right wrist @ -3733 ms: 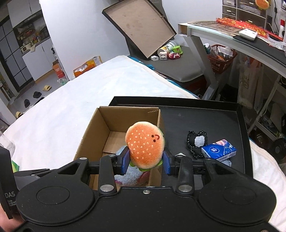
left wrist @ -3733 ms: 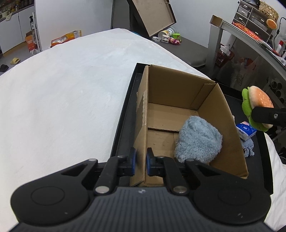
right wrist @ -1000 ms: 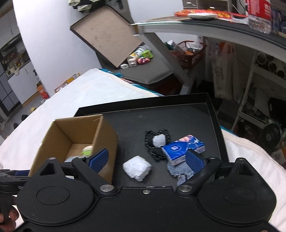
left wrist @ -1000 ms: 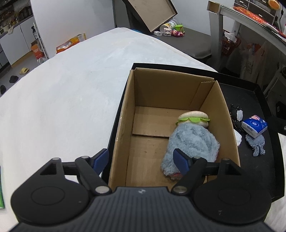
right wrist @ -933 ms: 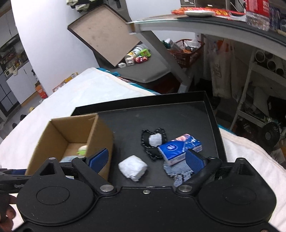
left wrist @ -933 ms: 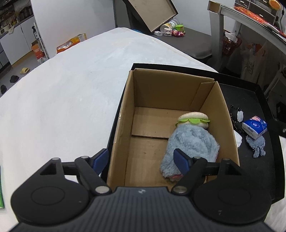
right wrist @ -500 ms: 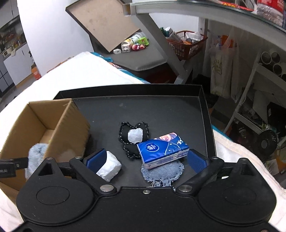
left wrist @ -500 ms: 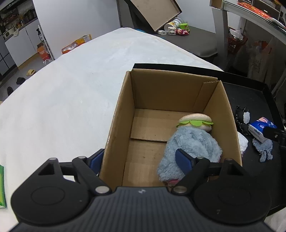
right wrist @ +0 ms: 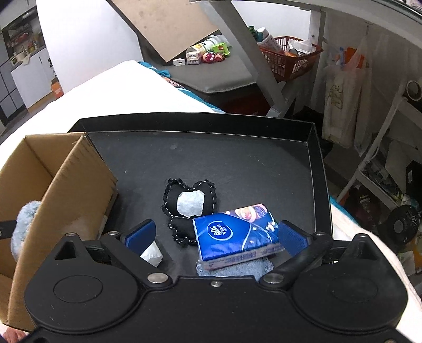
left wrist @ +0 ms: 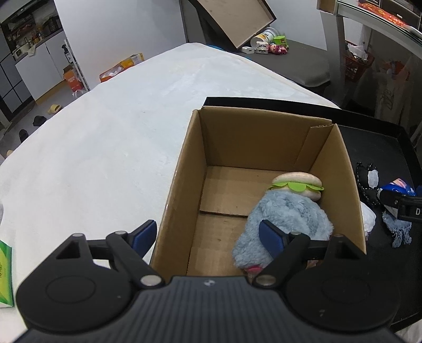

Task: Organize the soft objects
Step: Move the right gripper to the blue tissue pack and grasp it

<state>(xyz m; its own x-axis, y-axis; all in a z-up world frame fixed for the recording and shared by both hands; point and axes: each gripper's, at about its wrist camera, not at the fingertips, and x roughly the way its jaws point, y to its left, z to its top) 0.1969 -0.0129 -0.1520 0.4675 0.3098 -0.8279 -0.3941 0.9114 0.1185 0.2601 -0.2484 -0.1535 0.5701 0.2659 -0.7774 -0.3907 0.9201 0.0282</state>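
Biggest change: burger plush (left wrist: 296, 184) no longer in right gripper (right wrist: 215, 234) as it was a few sec ago; it now lies inside cardboard box (left wrist: 184, 168), far right of floor, touching fluffy blue plush (left wrist: 286, 223) that sits nearer the cam. Right gripper has since swung off the box and come down over the black tray (right wrist: 317, 158); jaws have just been opening wider, released, nothing gripped. Blue tissue pack (right wrist: 236, 234) lies betw the pads but untouched, resting on a blue denim scrap (right wrist: 232, 267). Left gripper (left wrist: 208, 236) also released, jaws just been opening; one pad outside box's left wall, other over the blue plush, clamping nothing. Reads as: two soft items stowed, next pick likely the tissue pack or sthg near it. Still loose on tray: black heart cushion (right wrist: 188, 204) w/ white patch, just beside the pack; small white wad (right wrist: 151, 254) by left pad, close to box. Surface: box stands at tray's left end; tray sits on wide white bedding (left wrist: 105, 147). Room: cluttered, grey desk frame and red basket (right wrist: 288, 56) behind, tilted board (left wrist: 234, 19), toys on a low grey pad.
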